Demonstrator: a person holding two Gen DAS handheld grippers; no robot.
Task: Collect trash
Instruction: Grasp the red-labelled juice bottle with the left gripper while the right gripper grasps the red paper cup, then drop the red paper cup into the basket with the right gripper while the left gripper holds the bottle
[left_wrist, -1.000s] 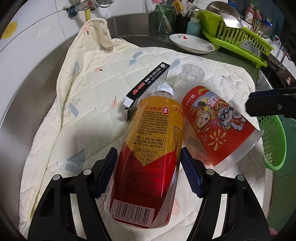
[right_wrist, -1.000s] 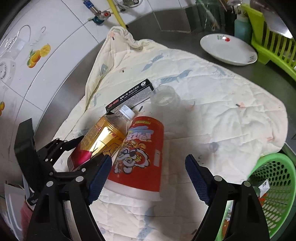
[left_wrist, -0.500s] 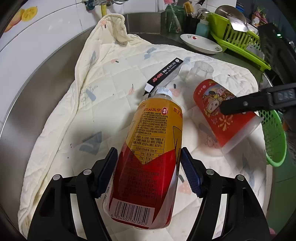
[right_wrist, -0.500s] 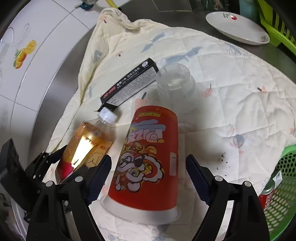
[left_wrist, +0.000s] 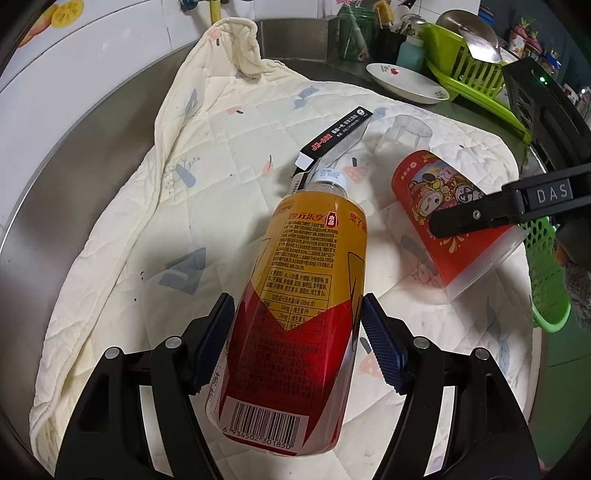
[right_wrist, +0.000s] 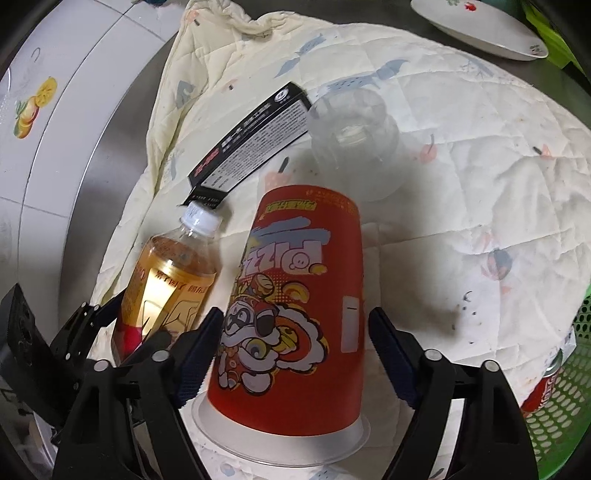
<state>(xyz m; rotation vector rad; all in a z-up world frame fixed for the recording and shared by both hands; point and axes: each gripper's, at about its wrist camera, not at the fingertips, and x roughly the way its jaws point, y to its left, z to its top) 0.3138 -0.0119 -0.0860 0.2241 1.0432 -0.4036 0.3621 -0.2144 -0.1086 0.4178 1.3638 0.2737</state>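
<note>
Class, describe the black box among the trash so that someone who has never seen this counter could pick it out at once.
Start at the cream quilted cloth spread over the steel counter. Near its middle lie a drink bottle, a red paper cup and an upturned clear plastic cup. The black box lies just beyond the bottle's white cap: the only long, flat, dark item, with red and white lettering.

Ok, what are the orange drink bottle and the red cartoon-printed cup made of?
The orange drink bottle looks like clear glossy plastic: liquid shows through above a shiny printed sleeve, and its cap is white. The red cartoon-printed cup seems to be matte printed paper, with a translucent plastic lid at its wide end, though coated plastic is possible.
</note>
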